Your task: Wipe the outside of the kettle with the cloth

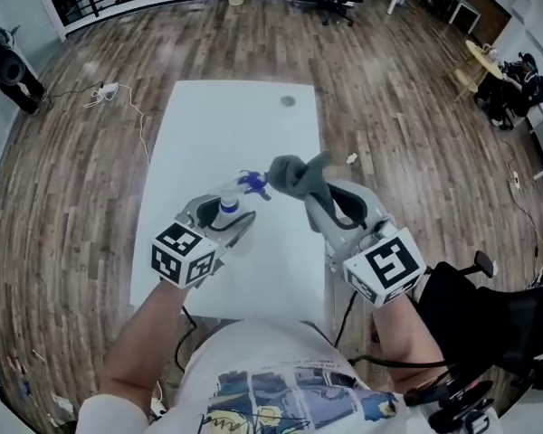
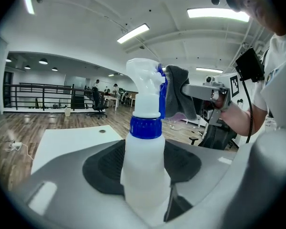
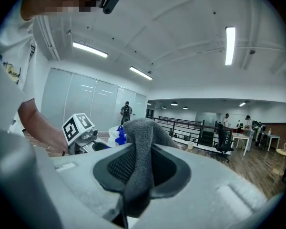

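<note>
My left hand-held gripper [image 1: 228, 217] pinches a smooth, translucent white spray bottle [image 2: 143, 161] with a blue collar [image 2: 145, 127]. My right hand-held gripper [image 1: 319, 197] pinches the bunched grey fleecy cloth [image 3: 138, 147] just beside it, above the matte white rectangular surface [image 1: 235, 120].

**Tight in the middle, open beyond**

I've got the spray bottle [image 1: 238, 193] in my left gripper [image 1: 224, 213] and the cloth [image 1: 294, 177] in my right gripper [image 1: 319, 193] just beside each other, so nothing passes between them. The far half of the white table [image 1: 244, 116] lies open, with wooden floor [image 1: 407, 125] on either side.
</note>
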Available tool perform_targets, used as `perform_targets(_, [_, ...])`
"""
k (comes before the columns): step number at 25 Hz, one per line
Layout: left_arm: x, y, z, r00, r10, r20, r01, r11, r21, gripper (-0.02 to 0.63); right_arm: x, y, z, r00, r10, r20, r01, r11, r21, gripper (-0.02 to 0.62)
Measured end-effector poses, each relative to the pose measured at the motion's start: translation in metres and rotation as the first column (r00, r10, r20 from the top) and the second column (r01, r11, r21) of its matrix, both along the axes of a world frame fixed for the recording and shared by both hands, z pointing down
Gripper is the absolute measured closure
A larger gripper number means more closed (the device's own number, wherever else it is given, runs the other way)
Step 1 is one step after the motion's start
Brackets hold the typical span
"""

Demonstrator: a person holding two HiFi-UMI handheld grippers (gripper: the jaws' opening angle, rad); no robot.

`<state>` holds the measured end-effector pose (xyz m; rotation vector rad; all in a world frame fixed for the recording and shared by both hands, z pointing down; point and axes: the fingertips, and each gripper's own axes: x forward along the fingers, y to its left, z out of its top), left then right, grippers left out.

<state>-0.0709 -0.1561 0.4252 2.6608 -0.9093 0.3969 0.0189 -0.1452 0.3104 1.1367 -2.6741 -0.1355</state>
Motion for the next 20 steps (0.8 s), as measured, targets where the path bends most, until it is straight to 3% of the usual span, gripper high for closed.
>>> perform_targets(10, [-0.016, -0.004, -0.039, 0.996, -0.012, -0.084, 0.012, 1.0, -0.001, 0.376, -0.001, -0.008, 0.024, 0.999, 0.0, 0.033, 0.003, 0.998, -0.068, 0.522])
perform_targets(20, [-0.002, 0.008, -0.086, 0.97, 0.051, -0.237, -0.047, 0.999, 0.022, 0.376, -0.05, 0.017, 0.05, 0.985, -0.139, 0.1, 0.153, 0.978, -0.144, 0.522])
